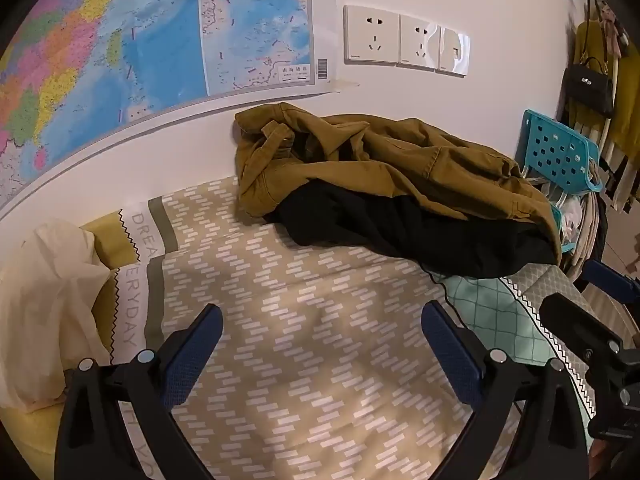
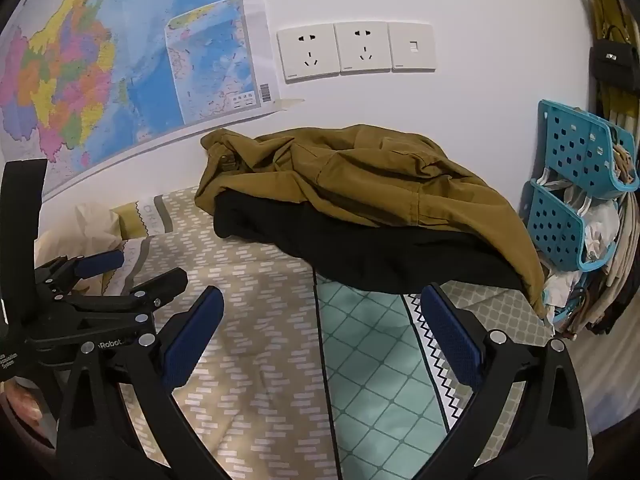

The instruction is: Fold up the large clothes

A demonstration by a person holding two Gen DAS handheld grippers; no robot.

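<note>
Both tools [image 1: 322, 326] [image 2: 322, 308] gape above bedding, probably untouching.

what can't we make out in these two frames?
- black garment: mostly buried under the brown jacket in both views, so its type and extent are unclear.
- Jacket's sleeves and collar: lost in the crumpled heap.
- Blue baskets: contents jumbled, partly cut off near the right edge.
- Map text: too small and distorted.
- left gripper and right gripper: open, holding nothing.
</note>
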